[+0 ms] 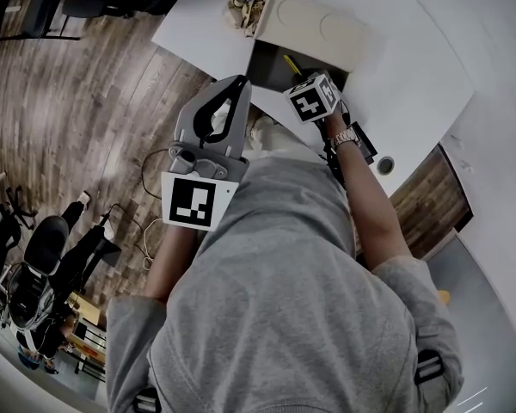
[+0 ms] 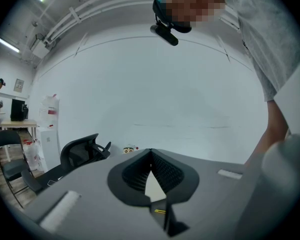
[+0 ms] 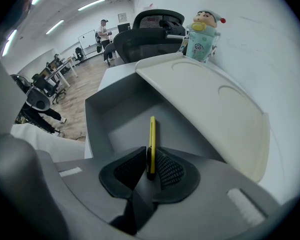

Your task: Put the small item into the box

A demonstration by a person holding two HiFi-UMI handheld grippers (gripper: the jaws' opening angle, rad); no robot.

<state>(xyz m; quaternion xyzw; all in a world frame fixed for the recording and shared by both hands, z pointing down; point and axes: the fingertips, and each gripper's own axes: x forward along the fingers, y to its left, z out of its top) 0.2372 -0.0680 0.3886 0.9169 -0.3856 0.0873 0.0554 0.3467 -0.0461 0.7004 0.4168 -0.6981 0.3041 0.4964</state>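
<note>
Landmark: the grey box (image 3: 108, 118), standing open on the white counter (image 1: 413, 93).
Lid: the cream lid (image 3: 217, 109) is swung up on the box's far side, so its moulded inner face shows in the right gripper view.
Right hand-held gripper (image 3: 150, 158): clenched on the yellow small item (image 3: 152, 134), with both ribbed pads pressed against its lower end. It is poised over the box's open mouth.
Small item: a slim yellow strip, held edge-on. Its free end reaches out above the box's grey interior, and whether it touches the bottom cannot be told.
Left hand-held gripper (image 2: 150, 152): jaws closed tip to tip with nothing between them. In the head view it is held up beside the box, on the side away from the lid, and its own view faces a plain white wall (image 2: 155, 94).
Figurine: a small cartoon figurine (image 3: 204, 28) stands on the counter just beyond the box, past the lid's far edge.
Office chair: a dark office chair (image 3: 151, 33) sits behind the box — beside the figurine.
Person: grey sleeves and shoulders fill the head view on the near side of the box.
</note>
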